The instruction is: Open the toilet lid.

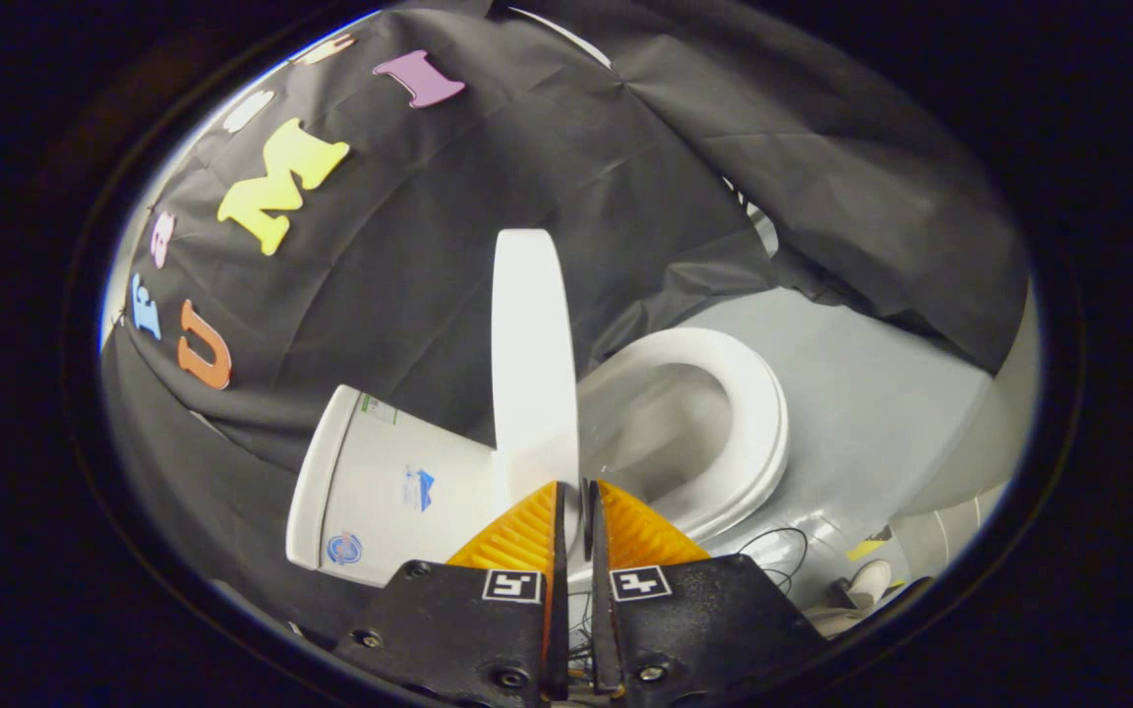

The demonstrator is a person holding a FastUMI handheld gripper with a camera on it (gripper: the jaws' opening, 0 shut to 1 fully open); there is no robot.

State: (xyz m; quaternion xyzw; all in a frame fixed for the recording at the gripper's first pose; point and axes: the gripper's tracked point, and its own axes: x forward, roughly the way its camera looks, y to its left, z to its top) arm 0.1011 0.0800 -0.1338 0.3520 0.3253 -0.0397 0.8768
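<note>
The white toilet appears turned sideways from where I look. Its lid [532, 354] is lifted off the seat and I see it nearly edge-on, standing out from the hinge beside the tank [380, 492]. The seat ring [734, 433] and the bowl inside it are uncovered, off to one side of the lid. My gripper [574, 503] has its orange fingers [517, 536] drawn close together, and the lid's rim runs into the narrow gap between them, pinched from both sides.
A grey floor [881, 393] spreads beyond the seat. Thin black cables [773, 551] lie on it near the toilet's base, and a person's shoe [862, 585] is close by. Black cloth walls hang behind the tank and lid.
</note>
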